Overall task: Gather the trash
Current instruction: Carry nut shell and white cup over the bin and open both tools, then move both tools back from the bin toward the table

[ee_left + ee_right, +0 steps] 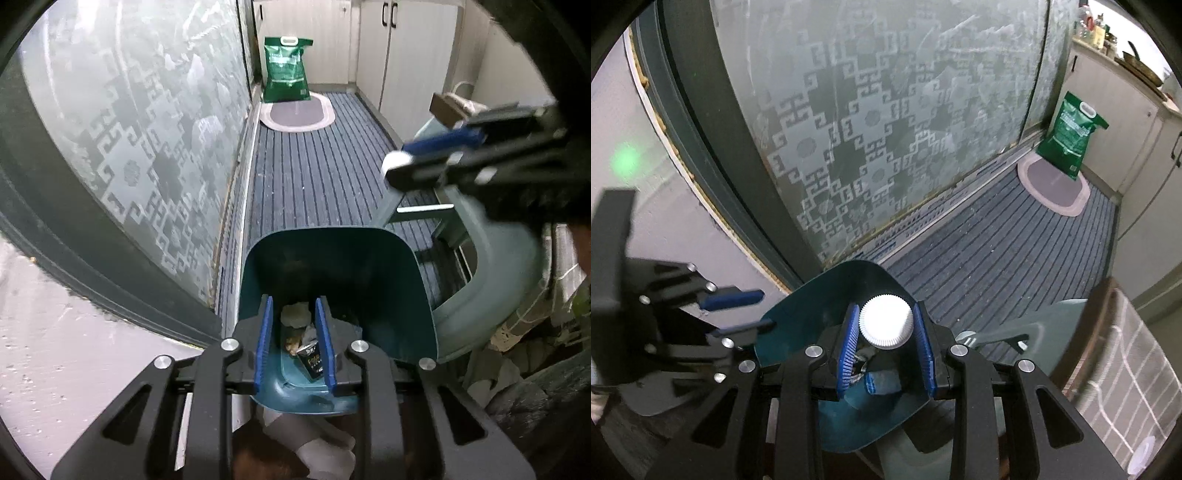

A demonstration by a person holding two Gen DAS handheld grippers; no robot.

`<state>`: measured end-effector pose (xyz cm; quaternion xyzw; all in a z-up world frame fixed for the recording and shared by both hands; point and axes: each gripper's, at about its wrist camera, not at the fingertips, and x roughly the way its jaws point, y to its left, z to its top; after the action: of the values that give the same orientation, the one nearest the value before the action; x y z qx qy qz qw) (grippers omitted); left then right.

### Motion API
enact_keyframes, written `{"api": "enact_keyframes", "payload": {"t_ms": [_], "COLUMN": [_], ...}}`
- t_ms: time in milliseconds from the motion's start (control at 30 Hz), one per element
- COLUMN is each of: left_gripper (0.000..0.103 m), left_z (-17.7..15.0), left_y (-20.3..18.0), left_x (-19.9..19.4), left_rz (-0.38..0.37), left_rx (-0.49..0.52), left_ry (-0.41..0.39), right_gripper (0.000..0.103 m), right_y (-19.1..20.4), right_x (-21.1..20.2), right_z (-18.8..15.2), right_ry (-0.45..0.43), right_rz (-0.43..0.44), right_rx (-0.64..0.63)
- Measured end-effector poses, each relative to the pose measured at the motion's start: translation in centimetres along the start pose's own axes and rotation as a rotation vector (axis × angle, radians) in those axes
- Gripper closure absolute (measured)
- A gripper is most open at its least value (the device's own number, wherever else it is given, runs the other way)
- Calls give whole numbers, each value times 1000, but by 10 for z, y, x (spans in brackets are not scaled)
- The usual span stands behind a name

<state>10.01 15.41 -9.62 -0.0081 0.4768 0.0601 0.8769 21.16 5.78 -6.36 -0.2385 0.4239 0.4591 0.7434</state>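
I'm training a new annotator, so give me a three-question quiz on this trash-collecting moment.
1. True or false: the dustpan is empty.
2. What sits between the fingers of the right hand-held gripper?
3. Where is the green bag? A) inside the dustpan B) on the floor at the far end, by the oval mat C) on a shelf

Key
1. False: scraps lie inside it.
2. A white ribbed cap, held above the dustpan.
3. B
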Motion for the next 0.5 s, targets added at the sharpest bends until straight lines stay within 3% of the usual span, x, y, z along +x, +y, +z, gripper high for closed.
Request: {"api": "enact_keyframes", "payload": {"t_ms": [500], "left_gripper": [84], "left_z": [9], "left_y": [16], "left_x": [-45], "left_rz": [6], "left_rx": [-58], "left_ry": [-131], "right_gripper": [73], "right_y": [14], "right_x": [57], "right_z": [-18], "right_ry": [181], "right_rz": [-11], "right_rx": [-3]}}
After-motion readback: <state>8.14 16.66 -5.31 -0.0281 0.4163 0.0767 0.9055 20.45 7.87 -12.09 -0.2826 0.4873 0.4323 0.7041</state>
